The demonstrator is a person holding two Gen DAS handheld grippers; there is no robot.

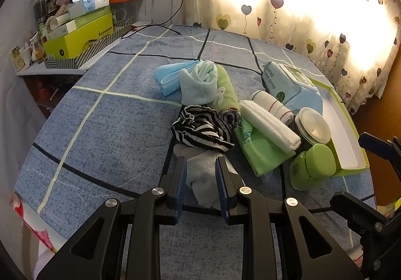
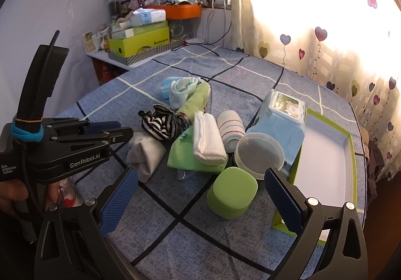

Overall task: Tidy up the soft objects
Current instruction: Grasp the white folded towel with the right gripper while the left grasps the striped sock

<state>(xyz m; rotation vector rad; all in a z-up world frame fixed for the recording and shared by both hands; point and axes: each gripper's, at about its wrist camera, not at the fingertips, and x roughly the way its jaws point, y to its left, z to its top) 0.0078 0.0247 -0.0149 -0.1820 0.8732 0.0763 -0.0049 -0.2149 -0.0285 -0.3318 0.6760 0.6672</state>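
A pile of soft things lies on the blue checked bed: a grey-white sock (image 1: 201,177) (image 2: 146,154), a black-and-white striped cloth (image 1: 200,129) (image 2: 159,123), a white folded towel (image 1: 270,125) (image 2: 208,140), a green cloth (image 1: 263,152) (image 2: 193,157), a rolled red-striped towel (image 2: 230,130) and a pale blue sock (image 1: 198,81). My left gripper (image 1: 201,167) has its blue pads on either side of the grey-white sock, partly closed around it. My right gripper (image 2: 200,192) is wide open and empty above the bed, near a green jar (image 2: 233,196).
An open green-edged box (image 2: 325,149) (image 1: 348,134) lies at the right. A wet-wipes pack (image 2: 280,117), a clear-lidded jar (image 2: 259,150) and blue face masks (image 1: 168,76) lie among the pile. A cluttered shelf (image 1: 75,36) stands at the far left; curtains hang behind.
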